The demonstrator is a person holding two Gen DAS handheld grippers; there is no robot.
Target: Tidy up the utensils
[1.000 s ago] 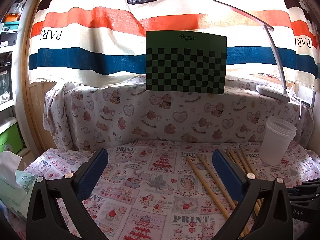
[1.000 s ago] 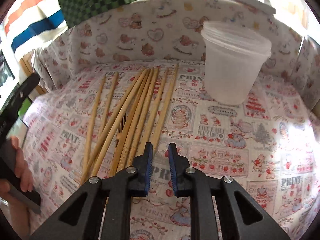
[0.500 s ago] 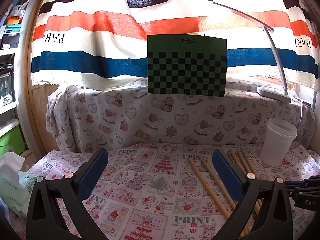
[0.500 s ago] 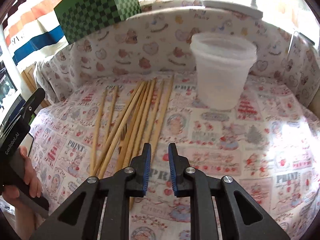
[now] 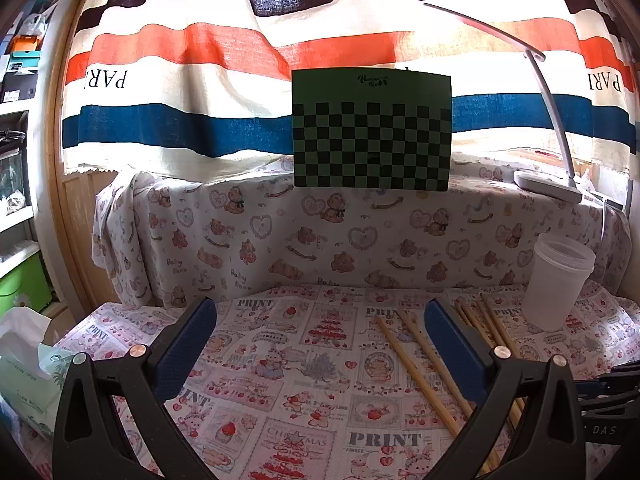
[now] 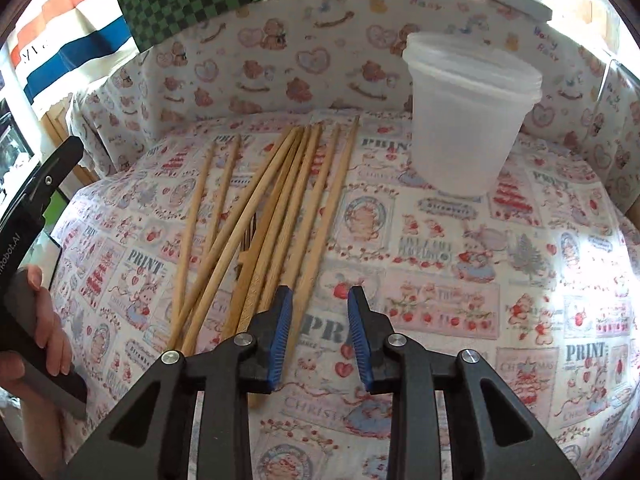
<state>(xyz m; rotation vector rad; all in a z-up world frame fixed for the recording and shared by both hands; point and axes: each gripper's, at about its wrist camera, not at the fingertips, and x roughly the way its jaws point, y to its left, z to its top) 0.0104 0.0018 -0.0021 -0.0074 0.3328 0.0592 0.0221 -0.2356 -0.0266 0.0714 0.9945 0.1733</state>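
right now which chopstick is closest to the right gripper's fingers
The rightmost chopstick, the one lying nearest the plastic cup. Its near end runs under the left blue pad of the open right gripper; the others fan away to the left.

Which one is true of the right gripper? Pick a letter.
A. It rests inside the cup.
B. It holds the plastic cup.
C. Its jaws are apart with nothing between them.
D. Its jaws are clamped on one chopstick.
C: the right gripper has its jaws apart with only tablecloth showing between them; the chopsticks lie on the cloth to its left and the plastic cup stands apart, farther back.
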